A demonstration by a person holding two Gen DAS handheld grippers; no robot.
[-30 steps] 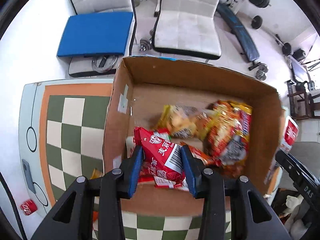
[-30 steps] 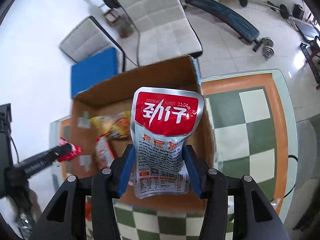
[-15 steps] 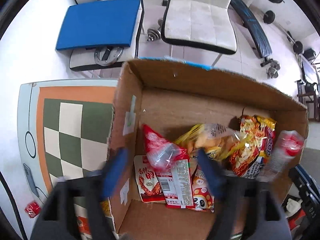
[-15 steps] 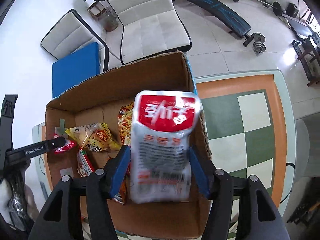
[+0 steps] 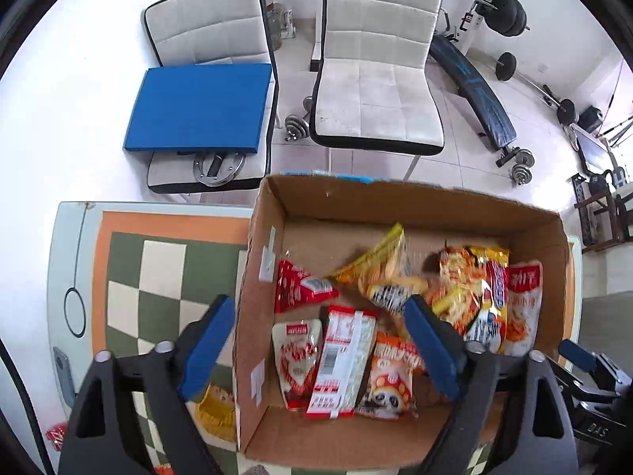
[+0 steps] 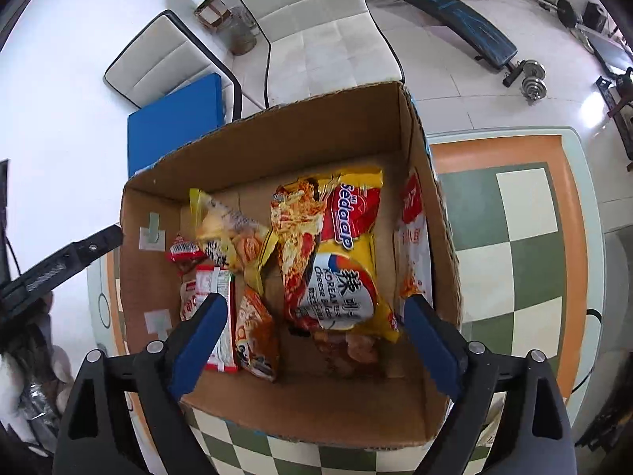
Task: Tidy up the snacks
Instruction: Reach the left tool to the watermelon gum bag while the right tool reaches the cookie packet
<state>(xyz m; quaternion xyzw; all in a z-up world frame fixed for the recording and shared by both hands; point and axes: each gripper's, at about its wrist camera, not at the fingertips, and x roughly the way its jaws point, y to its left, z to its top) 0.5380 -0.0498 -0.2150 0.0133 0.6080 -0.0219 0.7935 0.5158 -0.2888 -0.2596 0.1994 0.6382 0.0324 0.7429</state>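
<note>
Snack packets sit loose in the cardboard box point(image 6: 419, 126), centre of frame in both views. Big yellow noodle pack point(image 6: 340, 253) lies mid-box, long axis running top to bottom. White-and-red pouch point(image 6: 413, 237) stands on edge vs the right wall. Red packet point(image 5: 300, 287) lies at the left side, w/ a barcode pack point(image 5: 342, 360) below it. Left claw point(image 5: 320, 346) spread wide, holding nothing; right claw point(image 6: 312, 346) same, wide open, empty. Box sits on checkered table point(image 6: 526, 213).
</note>
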